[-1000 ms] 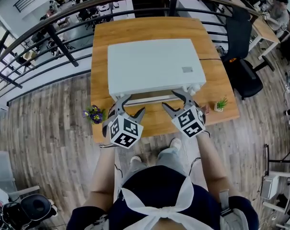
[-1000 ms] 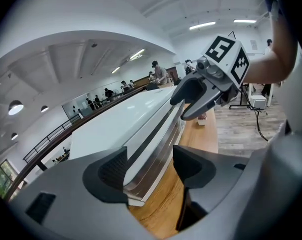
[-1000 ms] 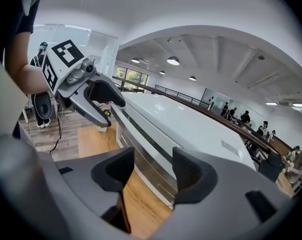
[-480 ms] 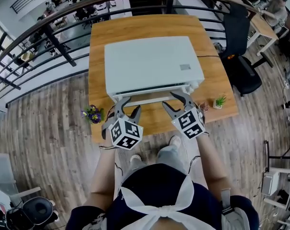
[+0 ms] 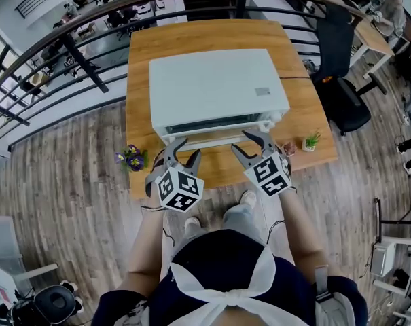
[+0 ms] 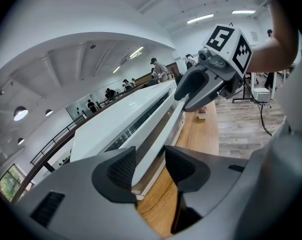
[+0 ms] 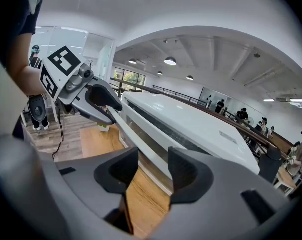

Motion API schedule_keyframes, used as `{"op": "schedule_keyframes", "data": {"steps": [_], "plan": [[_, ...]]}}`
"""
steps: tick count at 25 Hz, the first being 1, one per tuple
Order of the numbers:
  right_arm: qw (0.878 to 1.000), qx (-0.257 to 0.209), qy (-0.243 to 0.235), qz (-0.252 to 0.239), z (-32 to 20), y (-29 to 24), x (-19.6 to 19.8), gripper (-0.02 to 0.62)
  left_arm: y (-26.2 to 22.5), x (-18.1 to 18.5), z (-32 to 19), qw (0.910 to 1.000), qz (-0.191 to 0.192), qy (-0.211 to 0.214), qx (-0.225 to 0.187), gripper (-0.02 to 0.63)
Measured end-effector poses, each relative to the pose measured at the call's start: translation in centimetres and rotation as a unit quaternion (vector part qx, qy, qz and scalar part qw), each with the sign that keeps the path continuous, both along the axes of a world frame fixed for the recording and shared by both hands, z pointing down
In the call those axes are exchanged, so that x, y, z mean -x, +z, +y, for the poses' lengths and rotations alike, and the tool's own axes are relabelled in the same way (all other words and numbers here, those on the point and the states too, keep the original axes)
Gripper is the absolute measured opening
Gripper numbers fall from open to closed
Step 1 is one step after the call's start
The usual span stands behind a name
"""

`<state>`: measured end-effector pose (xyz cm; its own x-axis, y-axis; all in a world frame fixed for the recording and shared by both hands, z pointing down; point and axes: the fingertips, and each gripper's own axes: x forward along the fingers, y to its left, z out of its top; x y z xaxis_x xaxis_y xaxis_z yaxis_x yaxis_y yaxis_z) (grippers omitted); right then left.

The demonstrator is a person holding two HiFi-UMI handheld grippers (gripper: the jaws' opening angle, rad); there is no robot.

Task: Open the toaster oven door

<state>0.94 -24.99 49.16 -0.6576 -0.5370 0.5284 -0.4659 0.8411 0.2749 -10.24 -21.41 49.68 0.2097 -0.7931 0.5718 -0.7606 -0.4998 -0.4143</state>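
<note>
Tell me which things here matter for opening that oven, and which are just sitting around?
Job: oven; handle; left gripper and right gripper, whose fingers have just been closing and now clamp the handle.
Lying about: flowers; little plant; chair; table under the oven.

We see a white toaster oven [image 5: 215, 87] on a brown wooden table [image 5: 205, 36]. Our left gripper [image 5: 187, 149] and right gripper [image 5: 244, 142] are grey.
</note>
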Motion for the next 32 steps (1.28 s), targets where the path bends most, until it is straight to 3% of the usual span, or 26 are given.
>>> {"op": "schedule_keyframes", "data": {"steps": [32], "plan": [[0.999,0.032,0.010,0.004,4.5,2.8,-1.7,0.198,2.6,-1.4,4.6,0.9995,0.001,0.010,0.030,0.179]]}}
